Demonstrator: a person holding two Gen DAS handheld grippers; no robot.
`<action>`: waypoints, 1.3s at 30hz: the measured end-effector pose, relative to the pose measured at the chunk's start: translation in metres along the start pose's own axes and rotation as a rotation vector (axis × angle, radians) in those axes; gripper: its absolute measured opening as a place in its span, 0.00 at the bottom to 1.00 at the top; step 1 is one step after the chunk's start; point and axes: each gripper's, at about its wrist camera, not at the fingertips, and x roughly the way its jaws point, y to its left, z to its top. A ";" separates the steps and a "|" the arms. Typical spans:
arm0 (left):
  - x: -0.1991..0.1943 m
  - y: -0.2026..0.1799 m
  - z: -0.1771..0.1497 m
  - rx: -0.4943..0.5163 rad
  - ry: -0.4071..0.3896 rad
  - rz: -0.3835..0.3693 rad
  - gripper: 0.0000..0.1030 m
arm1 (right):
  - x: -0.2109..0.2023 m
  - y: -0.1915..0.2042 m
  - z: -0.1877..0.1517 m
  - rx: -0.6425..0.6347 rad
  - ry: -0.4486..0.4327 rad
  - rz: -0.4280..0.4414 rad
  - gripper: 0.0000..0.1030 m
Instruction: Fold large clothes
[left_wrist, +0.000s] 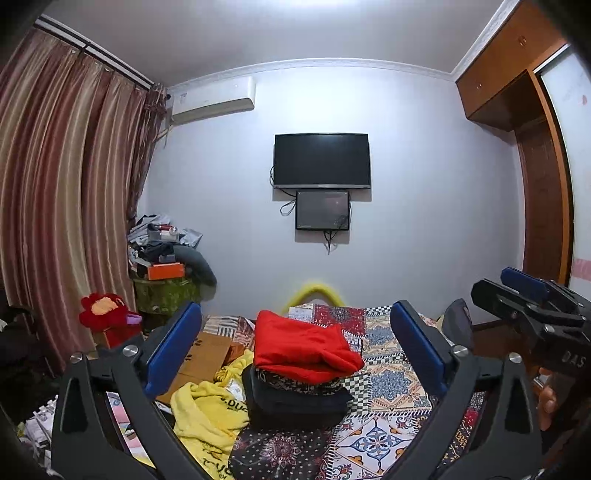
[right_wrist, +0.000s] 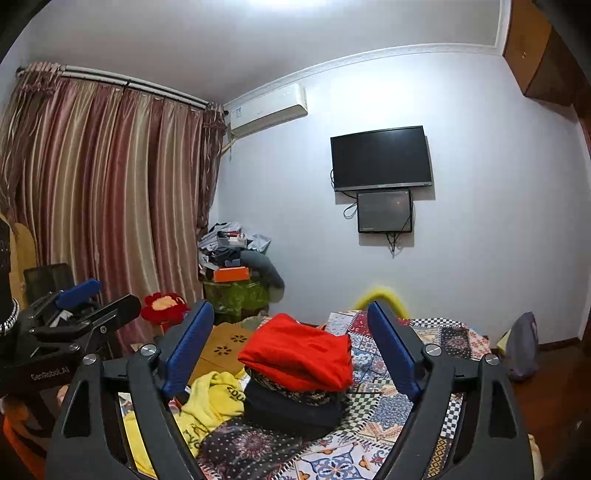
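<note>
In the left wrist view, the left gripper (left_wrist: 295, 350) was held raised above the bed (left_wrist: 388, 387) with its blue-padded fingers (left_wrist: 173, 350) spread wide and nothing between them, which read as a hand between grasps rather than mid-fold. Framed in that gap sat a neat stack: a red garment (left_wrist: 306, 345), soft and thick-looking with rounded folded edges, lay on top of a patterned piece and a dark folded garment (left_wrist: 295, 400), presumably piled there to keep finished items together. Beside the stack, to its left, a yellow garment (left_wrist: 207, 417) with black lettering lay crumpled and loose, probably the next one to be folded. The right gripper (left_wrist: 532, 295) poked in at the right edge, well apart from the cloth; how far it was open could not be told from there. In the right wrist view, the right gripper (right_wrist: 291, 350) likewise hovered wide open and empty, aimed at the same red garment (right_wrist: 299, 354) on the stack, with the yellow garment (right_wrist: 214, 402) bunched just left of it on the patchwork bedspread (right_wrist: 388, 406). The left gripper (right_wrist: 77, 306) showed at the far left, clear of everything.
</note>
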 end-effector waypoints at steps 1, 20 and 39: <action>0.000 0.000 -0.002 -0.004 0.006 -0.006 0.99 | 0.002 0.001 0.001 -0.001 0.003 -0.006 0.90; 0.005 -0.005 -0.014 0.002 0.033 -0.006 0.99 | -0.003 -0.007 -0.013 0.018 0.028 -0.040 1.00; 0.010 -0.006 -0.017 0.009 0.047 0.007 1.00 | -0.005 -0.014 -0.015 0.042 0.060 -0.043 1.00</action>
